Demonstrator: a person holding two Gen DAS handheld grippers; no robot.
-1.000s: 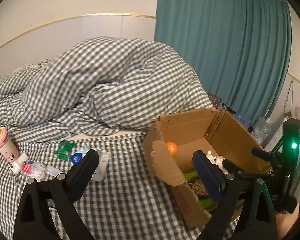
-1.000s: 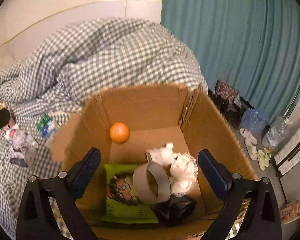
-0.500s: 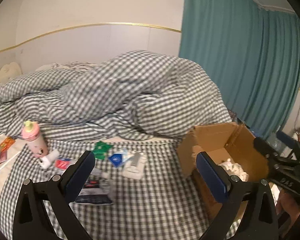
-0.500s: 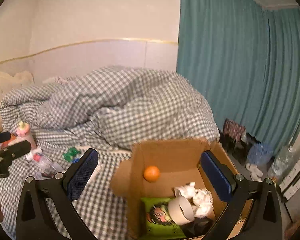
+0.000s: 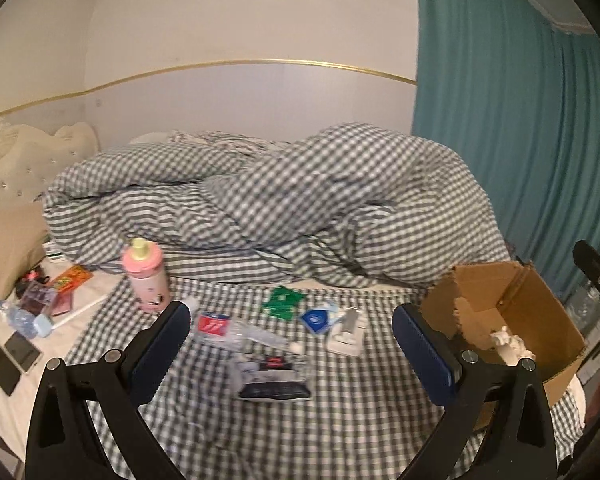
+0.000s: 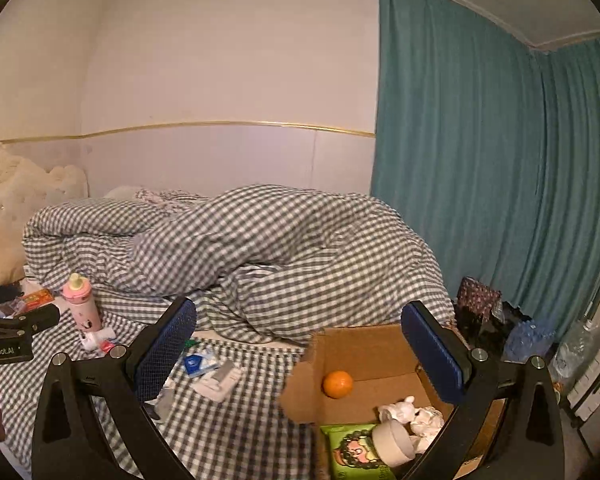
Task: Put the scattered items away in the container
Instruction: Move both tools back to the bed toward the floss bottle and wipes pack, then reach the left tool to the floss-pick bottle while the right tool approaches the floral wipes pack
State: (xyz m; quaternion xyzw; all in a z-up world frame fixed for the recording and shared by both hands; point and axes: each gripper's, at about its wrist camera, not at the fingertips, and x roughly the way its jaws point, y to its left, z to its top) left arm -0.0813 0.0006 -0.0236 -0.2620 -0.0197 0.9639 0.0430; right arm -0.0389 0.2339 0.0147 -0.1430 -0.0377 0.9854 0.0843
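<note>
A cardboard box stands at the bed's right edge; it holds an orange, a green packet, a tape roll and a white figurine. Scattered on the checked sheet are a pink bottle, a green packet, a blue-white packet, a white flat piece, a crushed clear bottle and a dark packet. My left gripper is open and empty above them. My right gripper is open and empty, above the box's left side.
A bunched checked duvet fills the back of the bed. Phones, snack packets and a small bottle lie at the left by the headboard. Teal curtains hang at the right, with bottles and bags on the floor.
Both grippers have pulled back and up from the box. The left view has swung left from the box to the scattered items. Both stay open and empty.
</note>
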